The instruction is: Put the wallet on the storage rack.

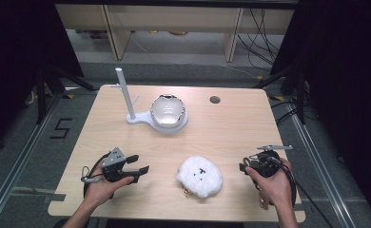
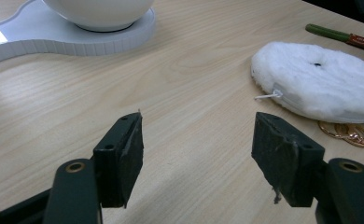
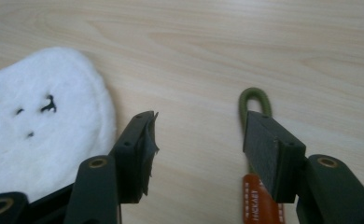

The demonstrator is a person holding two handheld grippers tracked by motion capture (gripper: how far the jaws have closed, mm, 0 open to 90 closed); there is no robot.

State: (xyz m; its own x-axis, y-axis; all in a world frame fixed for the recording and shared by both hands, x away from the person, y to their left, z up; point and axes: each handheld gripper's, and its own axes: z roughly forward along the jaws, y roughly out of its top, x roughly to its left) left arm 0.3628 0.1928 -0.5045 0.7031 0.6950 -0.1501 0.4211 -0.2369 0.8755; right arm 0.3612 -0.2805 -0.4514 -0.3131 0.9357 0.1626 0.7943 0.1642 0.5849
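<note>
White plush, round and flat with a small dark stitched face, was seen lying on the wooden table (image 1: 231, 123) near its front edge: the fluffy pouch (image 1: 200, 176) rested between the two grippers, touched by neither. A gold-coloured metal clasp (image 1: 187, 192) was seen poking out from under its near edge; in the left gripper view the same clasp (image 2: 350, 133) was visible beneath the pouch (image 2: 322, 81).

The left gripper (image 1: 138, 165) was held low over the table to the left of the pouch, its jaws spread wide with nothing between them; in its own view only bare wood was seen between the left gripper's (image 2: 196, 156) pads. The right gripper (image 1: 246, 166) was held to the right of the pouch, likewise spread wide and empty. In the right gripper view, the pouch (image 3: 40, 135) was seen just beside the left jaw, and an olive-green cord loop (image 3: 254, 100) with an orange tag (image 3: 259, 200) was seen lying on the table under the right jaw; whether it was touched could not be told.

Farther back, well apart from the hands, a white stand (image 1: 132, 116) with an upright post (image 1: 124, 92) was placed, and a pale rounded bowl-like object (image 1: 168, 110) was seated on its base.
</note>
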